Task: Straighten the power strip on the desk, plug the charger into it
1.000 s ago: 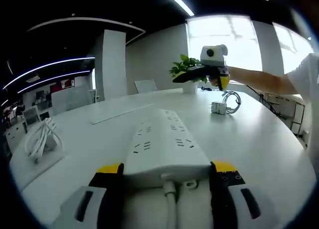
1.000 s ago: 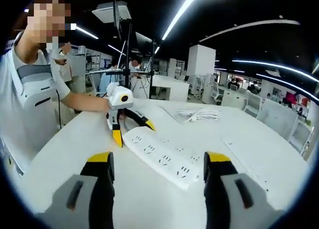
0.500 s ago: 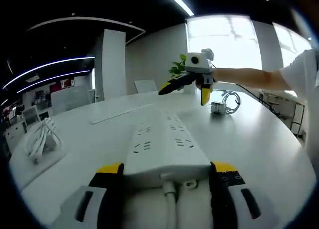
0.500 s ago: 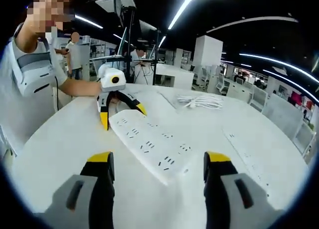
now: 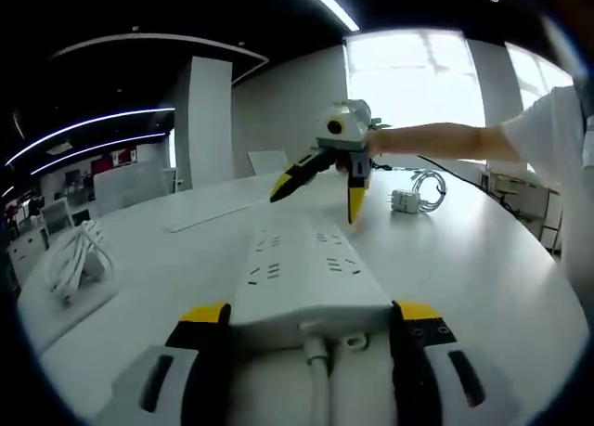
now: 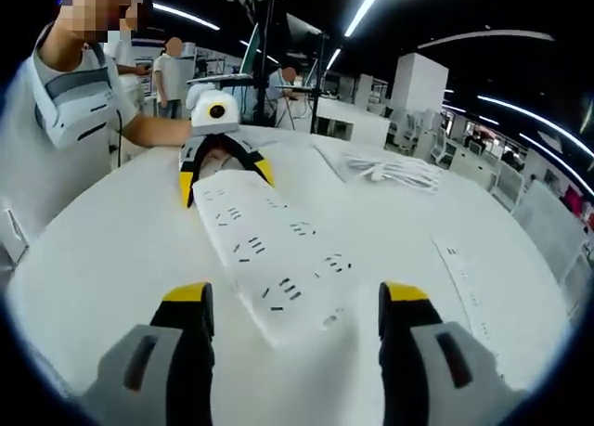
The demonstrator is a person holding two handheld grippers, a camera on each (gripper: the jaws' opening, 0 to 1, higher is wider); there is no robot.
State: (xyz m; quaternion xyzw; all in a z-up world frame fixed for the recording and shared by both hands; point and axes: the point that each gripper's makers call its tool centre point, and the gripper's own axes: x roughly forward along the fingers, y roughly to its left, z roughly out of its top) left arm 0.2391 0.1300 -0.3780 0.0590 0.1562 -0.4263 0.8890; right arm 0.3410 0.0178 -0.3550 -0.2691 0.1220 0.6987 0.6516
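Observation:
A long white power strip lies on the white desk. My left gripper is shut on its cord end, one jaw on each side and the cord running out between them. In the right gripper view the left gripper straddles the far end of the power strip. My right gripper is open just above the strip's near end. Seen from the left, the right gripper hangs open over the strip's far end. The white charger with its coiled cable lies on the desk beyond, to the right.
A bundle of white cable lies at the desk's left side, also seen as the cable bundle. A long flat cover strip runs along the desk. A person's arm reaches in from the right. People and a tripod stand behind.
My right gripper has come away from the charger, lower and closer, to the far end of the power strip. The left gripper and the strip have stayed still.

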